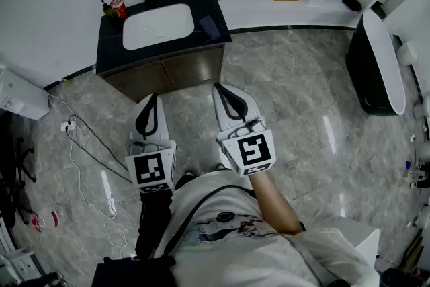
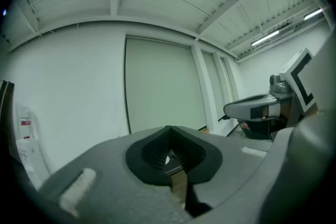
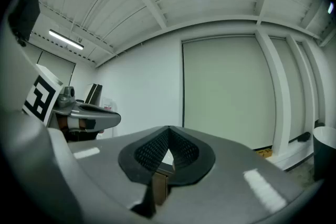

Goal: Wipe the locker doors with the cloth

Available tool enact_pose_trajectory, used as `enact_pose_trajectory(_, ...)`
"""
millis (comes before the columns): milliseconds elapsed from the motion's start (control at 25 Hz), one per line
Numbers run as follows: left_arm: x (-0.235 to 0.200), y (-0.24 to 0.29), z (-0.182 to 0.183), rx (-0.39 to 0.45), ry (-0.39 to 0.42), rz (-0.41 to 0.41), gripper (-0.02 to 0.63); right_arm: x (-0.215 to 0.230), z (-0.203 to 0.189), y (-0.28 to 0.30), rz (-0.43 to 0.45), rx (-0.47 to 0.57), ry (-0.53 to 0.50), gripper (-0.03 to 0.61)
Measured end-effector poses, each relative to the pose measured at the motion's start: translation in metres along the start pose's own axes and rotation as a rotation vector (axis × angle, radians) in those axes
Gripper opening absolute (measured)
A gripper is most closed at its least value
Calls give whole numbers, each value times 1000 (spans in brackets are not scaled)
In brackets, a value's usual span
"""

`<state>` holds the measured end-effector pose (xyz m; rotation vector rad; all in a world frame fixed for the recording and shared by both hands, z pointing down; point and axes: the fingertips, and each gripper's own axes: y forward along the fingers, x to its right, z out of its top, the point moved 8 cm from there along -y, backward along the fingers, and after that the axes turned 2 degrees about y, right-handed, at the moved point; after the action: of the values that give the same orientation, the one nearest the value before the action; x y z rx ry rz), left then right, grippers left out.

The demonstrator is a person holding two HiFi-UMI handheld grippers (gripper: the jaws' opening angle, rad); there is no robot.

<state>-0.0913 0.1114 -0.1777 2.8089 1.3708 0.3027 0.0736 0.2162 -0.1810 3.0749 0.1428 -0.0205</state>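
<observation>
Grey marble floor (image 1: pixel 289 97); no cloth or locker is seen in any view. Left gripper (image 1: pixel 150 103) and right gripper (image 1: pixel 227 92): jaws closed, empty. Cloth judged soft, light; to be pinched at an edge.

Looking down, I saw a grey marble-patterned floor (image 1: pixel 295 77). A dark vanity cabinet (image 1: pixel 168 74) stood on it, and its black table (image 1: pixel 111 37) top held a white basin (image 1: pixel 158 25). A red cup (image 1: pixel 118 7) with a straw sat at the table's back left corner, and a dark flat item (image 1: pixel 209 27) lay just right of the basin. A black-and-white tub (image 1: pixel 379 64) stood on the floor at right. At left, a white cable (image 1: pixel 72 158) trailed over the floor to a power strip (image 1: pixel 109 198), with a plastic bottle (image 1: pixel 47 218) lying near it.
</observation>
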Motion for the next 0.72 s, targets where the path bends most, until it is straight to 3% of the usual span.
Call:
enact_pose_trajectory(400,-13,-3,-2,16,0,10,2,-8,-6,7,4,-6,-15,2)
enact_pose_trajectory(720,-25,-6,-17,0,-14,1,2,-10,-14,12,-7,4,30,3)
